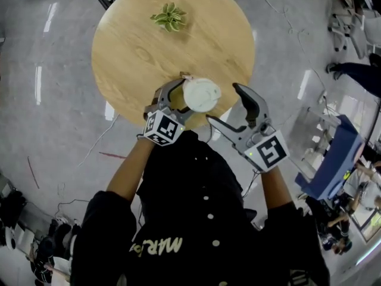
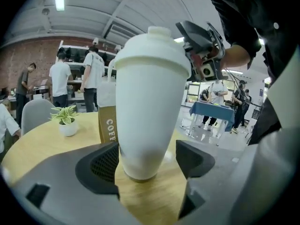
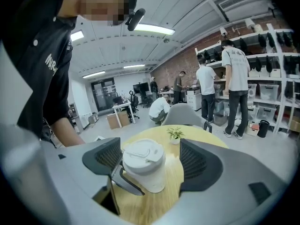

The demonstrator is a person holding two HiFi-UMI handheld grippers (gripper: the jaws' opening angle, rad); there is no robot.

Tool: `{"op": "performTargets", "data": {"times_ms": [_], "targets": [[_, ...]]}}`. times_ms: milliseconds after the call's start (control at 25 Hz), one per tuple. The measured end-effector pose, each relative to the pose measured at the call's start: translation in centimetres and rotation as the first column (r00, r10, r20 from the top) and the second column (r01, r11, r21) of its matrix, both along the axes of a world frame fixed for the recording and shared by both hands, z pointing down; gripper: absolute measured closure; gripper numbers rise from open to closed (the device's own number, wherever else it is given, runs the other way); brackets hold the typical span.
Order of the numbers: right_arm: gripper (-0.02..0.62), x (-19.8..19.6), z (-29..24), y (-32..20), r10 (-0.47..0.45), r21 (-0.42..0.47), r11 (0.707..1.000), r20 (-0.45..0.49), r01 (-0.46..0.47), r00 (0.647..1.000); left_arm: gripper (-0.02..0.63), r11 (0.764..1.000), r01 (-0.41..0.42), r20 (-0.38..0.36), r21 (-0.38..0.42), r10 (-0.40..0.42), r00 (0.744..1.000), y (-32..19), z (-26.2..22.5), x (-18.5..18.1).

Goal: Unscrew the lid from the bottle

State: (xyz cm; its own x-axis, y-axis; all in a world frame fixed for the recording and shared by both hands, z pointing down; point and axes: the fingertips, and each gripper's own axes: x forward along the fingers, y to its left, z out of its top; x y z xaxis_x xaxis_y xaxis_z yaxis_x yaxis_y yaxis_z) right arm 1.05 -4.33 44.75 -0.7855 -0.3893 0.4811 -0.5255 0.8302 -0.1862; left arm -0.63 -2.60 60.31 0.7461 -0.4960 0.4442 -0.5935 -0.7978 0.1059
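Bottle [image 2: 145,116] is stood upright on the round wooden worktop [image 1: 137,46], right at the near edge, the side closest to the person. It's white all over and narrower at the foot than at the shoulder. The lid [image 3: 142,153] is seen sitting on top, white too, with a small raised knob on it.

Left tongs [image 2: 147,161] are set low around the bottle's foot, so the bottle is framed between the two pads. They're not clamped though. The pad on the left of the left gripper view is right up against the white wall (touching or just off it, can't be told). The other pad is clearly kept apart from the bottle, with bare wood seen in the gap. So they're spread wide and nothing is actually gripped.

Right tongs [image 1: 221,102] are held just beside the bottle, on its right in the head view. The jaws are gaping wide and nothing is caught in them. In the right gripper view the lid is lined up between the pads but a bit beyond the tips, and one arm of the left tongs is seen at the bottle's lower left.

Tucked just behind the bottle is a brown pack [image 2: 107,125] with "COFF" printed down it. A small potted plant [image 1: 169,16] is set on the far side of the worktop, well apart from everything else. Several people are seen standing by shelves in the background.
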Motion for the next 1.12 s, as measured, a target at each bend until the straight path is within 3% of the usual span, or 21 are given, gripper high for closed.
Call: {"op": "performTargets", "data": {"times_ms": [280, 560, 920, 1120], "targets": [[0.172, -2.0, 2.7, 0.1, -0.031, -0.052, 0.998, -0.046, 0.028, 0.998, 0.241, 0.999, -0.008, 0.042, 0.038, 0.006, 0.999, -2.2, 2.2, 1.6], [0.169, -3.1, 4.5, 0.4, -0.007, -0.063, 0.998, -0.069, 0.002, 0.998, 0.241, 0.997, -0.017, 0.002, 0.076, 0.017, 1.0, -2.7, 2.6, 2.4], [0.156, -4.7, 5.3, -0.6, -0.049, 0.153, 0.986, -0.109, 0.066, 0.993, 0.241, 0.995, -0.02, -0.011, 0.094, 0.022, 1.0, -2.6, 2.7, 2.4], [0.153, -4.8, 4.8, -0.5, -0.091, 0.174, 0.979, -0.073, 0.102, 0.993, 0.241, 0.994, -0.049, -0.004, 0.101, 0.049, 0.999, -2.4, 2.5, 2.3]]}}
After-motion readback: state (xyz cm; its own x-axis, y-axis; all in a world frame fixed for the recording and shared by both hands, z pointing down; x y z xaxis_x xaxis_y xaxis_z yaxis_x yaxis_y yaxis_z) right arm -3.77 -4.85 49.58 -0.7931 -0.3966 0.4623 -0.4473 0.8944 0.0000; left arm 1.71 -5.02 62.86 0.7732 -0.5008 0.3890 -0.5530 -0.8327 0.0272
